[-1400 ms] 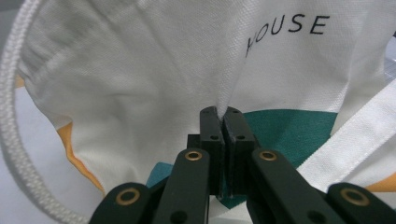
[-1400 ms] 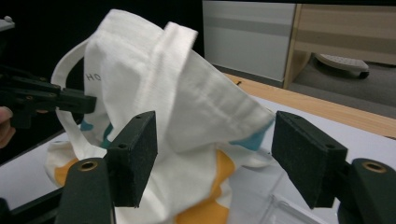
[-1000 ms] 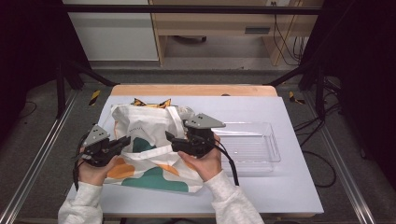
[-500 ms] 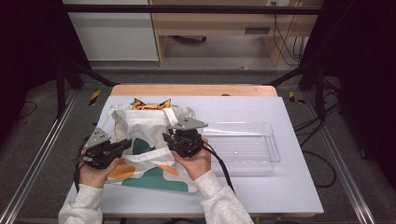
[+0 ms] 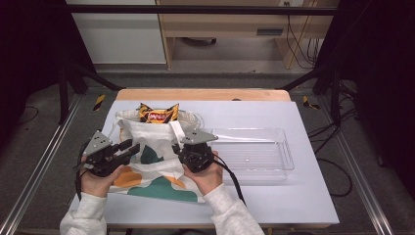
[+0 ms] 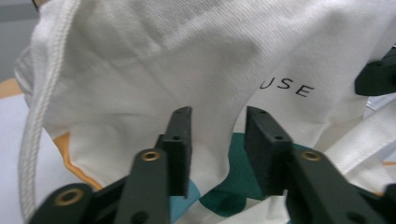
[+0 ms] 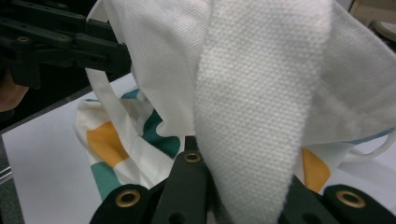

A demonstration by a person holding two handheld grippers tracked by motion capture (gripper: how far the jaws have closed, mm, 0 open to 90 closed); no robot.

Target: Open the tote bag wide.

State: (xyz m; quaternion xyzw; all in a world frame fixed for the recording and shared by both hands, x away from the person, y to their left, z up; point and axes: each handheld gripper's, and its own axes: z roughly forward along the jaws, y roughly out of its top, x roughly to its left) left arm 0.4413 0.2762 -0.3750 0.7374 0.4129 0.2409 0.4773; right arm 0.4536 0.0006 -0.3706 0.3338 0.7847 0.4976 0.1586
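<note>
We see the tote bag (image 5: 156, 161) lying on the left half of the white table (image 5: 274, 200), its long axis running from the near edge away from us, mouth at the far end. A snack packet (image 5: 157, 115) in orange and dark colours sticks out of that mouth, partly inside the bag. The bag's cloth is white with teal and orange patches.

The right gripper (image 5: 195, 152) sits at the bag's right edge, and the right gripper view gives what the high view cannot: a broad white webbing strap (image 7: 252, 116) runs down between its jaws, which have just been closing and now pinch that strap. The same view shows the bag's patterned panel lying flat on the table behind the strap.

The left gripper (image 5: 128, 148) rests over the bag's left side. In the left gripper view (image 6: 217, 154) its jaws have just been opening and stand apart, a fold of white cloth hanging in the gap with the pads not pressing it. That view also shows the printed letters "USE" (image 6: 287, 88) and the stitched hem of the bag, too small to read from above.

Just right of the bag stands a clear plastic tray (image 5: 286, 149), its long side across the table.
</note>
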